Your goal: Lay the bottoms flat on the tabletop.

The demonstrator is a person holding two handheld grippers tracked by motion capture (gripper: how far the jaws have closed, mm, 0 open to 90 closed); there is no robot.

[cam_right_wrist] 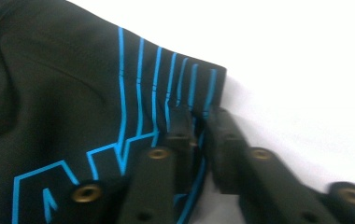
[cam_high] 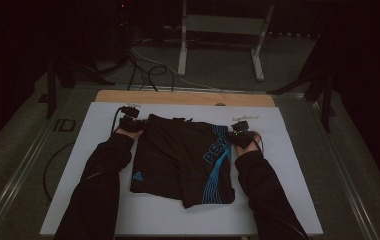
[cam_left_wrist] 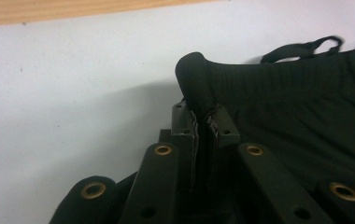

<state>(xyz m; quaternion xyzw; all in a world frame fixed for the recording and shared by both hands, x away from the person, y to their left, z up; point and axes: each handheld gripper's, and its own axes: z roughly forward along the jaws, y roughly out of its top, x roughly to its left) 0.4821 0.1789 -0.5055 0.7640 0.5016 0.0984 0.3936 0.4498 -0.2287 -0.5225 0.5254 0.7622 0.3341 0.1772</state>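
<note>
Both claws pinch black shorts [cam_high: 180, 160] with partly legible blue lettering.

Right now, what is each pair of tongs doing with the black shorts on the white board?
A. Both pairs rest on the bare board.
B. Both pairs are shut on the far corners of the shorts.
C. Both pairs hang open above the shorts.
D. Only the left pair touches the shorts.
B: the left tongs pinch the waistband corner of the shorts, and the right tongs clamp the blue-striped edge.
</note>
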